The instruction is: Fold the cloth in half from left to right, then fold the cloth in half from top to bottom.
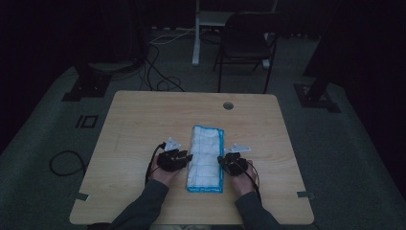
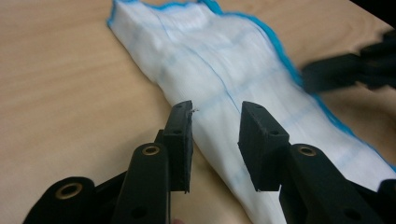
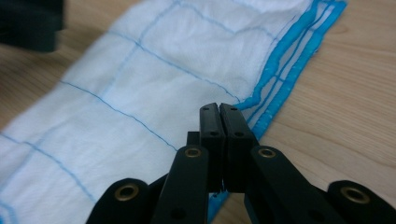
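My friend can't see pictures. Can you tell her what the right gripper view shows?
The right gripper's two black jaws are pressed together at the blue-stitched edge of a folded white cloth lying on a wooden table.

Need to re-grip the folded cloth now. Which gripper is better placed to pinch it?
Left, probably. The left gripper is open, jaws straddling the white cloth at its plain edge. The right gripper is shut over the blue hem and must open first.
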